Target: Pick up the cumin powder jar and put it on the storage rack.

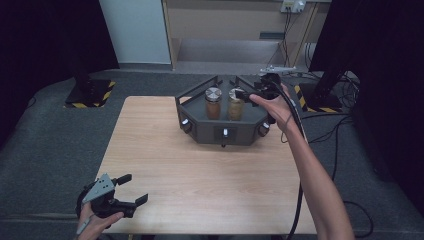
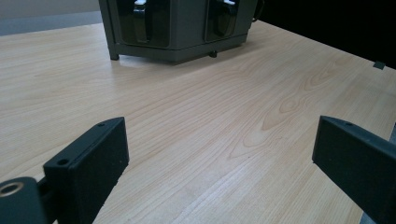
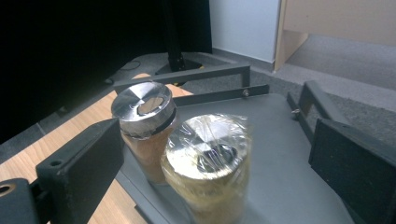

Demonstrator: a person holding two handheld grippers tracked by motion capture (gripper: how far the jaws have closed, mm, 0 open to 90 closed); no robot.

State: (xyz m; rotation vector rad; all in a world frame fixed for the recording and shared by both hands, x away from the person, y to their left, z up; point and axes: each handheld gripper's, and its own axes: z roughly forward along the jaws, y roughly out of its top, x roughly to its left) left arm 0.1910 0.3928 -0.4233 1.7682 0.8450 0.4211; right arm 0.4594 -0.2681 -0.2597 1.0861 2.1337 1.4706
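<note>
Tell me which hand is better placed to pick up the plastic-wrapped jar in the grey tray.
Right. The right gripper is already at the tray, its open fingers either side of the wrapped jar. The left gripper sits at the table's near edge, far from it.

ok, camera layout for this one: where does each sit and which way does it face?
High view: above the person's side, facing forward and down; both forearms, left gripper, right gripper.
Left gripper view: low over the table, facing the grey tray; open jaws.
Right gripper view: at the tray, facing two jars; open jaws.
Shared: tray and jars.
</note>
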